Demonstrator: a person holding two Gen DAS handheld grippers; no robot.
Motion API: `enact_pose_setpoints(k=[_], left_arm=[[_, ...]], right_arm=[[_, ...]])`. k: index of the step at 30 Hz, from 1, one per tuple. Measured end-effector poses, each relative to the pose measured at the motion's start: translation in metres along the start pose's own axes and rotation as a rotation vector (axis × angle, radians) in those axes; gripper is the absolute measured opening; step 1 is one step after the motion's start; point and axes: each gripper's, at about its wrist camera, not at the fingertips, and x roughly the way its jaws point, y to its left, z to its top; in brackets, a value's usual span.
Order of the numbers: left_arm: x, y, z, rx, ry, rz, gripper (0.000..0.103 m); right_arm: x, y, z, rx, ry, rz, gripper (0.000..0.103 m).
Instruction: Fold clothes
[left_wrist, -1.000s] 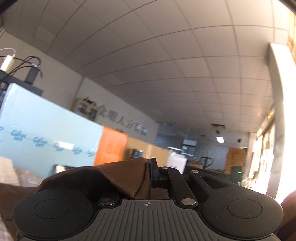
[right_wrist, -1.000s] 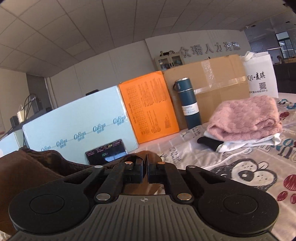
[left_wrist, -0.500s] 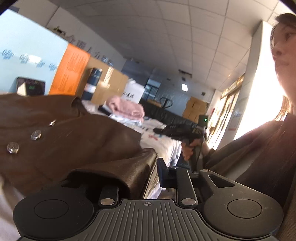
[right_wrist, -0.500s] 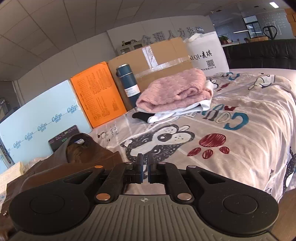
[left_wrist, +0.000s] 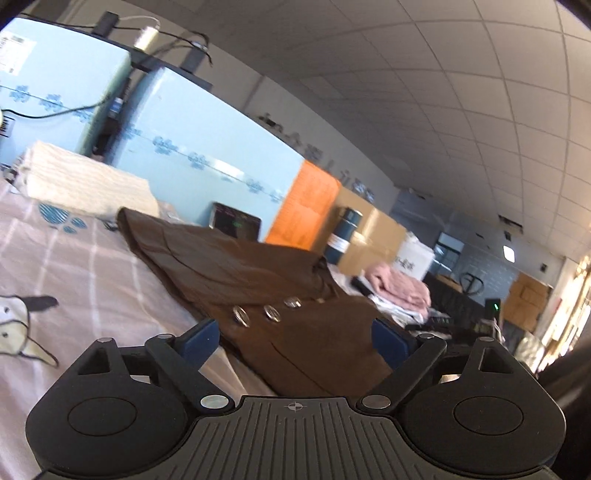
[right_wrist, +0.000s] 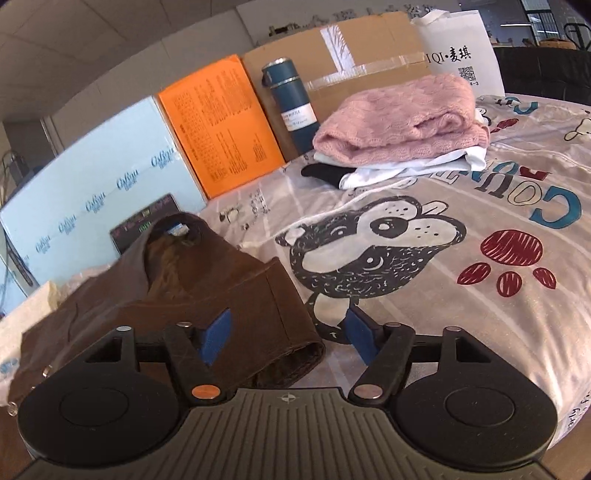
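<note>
The brown jacket (left_wrist: 266, 280) was laid flat on the printed bedsheet (right_wrist: 461, 258), its metal snaps (left_wrist: 271, 312) upward, presumably so a fold could be made. The left gripper (left_wrist: 295, 338) was spread wide over its hem, gripping nothing. The right gripper (right_wrist: 288, 332) was likewise spread around the sleeve cuff (right_wrist: 288, 317), probably to seize it. The folded pink sweater (right_wrist: 402, 114) was stacked well apart.

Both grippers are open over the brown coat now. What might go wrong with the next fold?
1. The right gripper straddles a thick sleeve cuff of the brown coat; it may pinch only one layer.
2. The metal buttons lie just ahead of the left gripper and could snag a finger.
</note>
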Motion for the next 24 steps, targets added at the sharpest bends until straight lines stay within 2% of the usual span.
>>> enact_pose_setpoints(k=[2, 3, 6, 10, 11, 12, 14, 16, 18, 24], left_arm=[[0.011, 0.005, 0.01, -0.024, -0.031, 0.038, 0.093], [0.018, 0.008, 0.016, -0.032, -0.045, 0.058, 0.093], [0.037, 0.018, 0.031, -0.066, -0.059, 0.137, 0.093], [0.062, 0.047, 0.055, -0.168, -0.075, 0.221, 0.093], [0.07, 0.056, 0.061, -0.2, -0.073, 0.236, 0.093], [0.079, 0.067, 0.066, -0.235, -0.061, 0.254, 0.093], [0.101, 0.089, 0.076, -0.307, -0.03, 0.299, 0.093], [0.122, 0.109, 0.084, -0.361, -0.005, 0.349, 0.093], [0.137, 0.117, 0.086, -0.367, 0.014, 0.41, 0.093], [0.163, 0.102, 0.081, -0.213, 0.084, 0.436, 0.091]], right_arm=[[0.003, 0.005, -0.004, -0.062, -0.005, -0.004, 0.022], [0.004, 0.006, -0.005, -0.086, -0.009, -0.011, 0.009], [0.004, -0.001, -0.003, -0.087, -0.018, -0.052, 0.008], [0.006, -0.006, 0.007, -0.114, -0.025, -0.054, 0.009], [0.006, -0.005, 0.013, -0.129, -0.044, -0.066, 0.014], [0.007, -0.003, 0.021, -0.131, -0.062, -0.073, 0.032], [0.013, 0.0, 0.039, -0.12, -0.076, -0.036, 0.056], [0.031, 0.011, 0.06, -0.156, -0.07, 0.021, 0.059], [0.057, 0.025, 0.077, -0.194, -0.052, 0.049, 0.061], [0.153, 0.058, 0.109, -0.245, 0.085, 0.144, 0.06]])
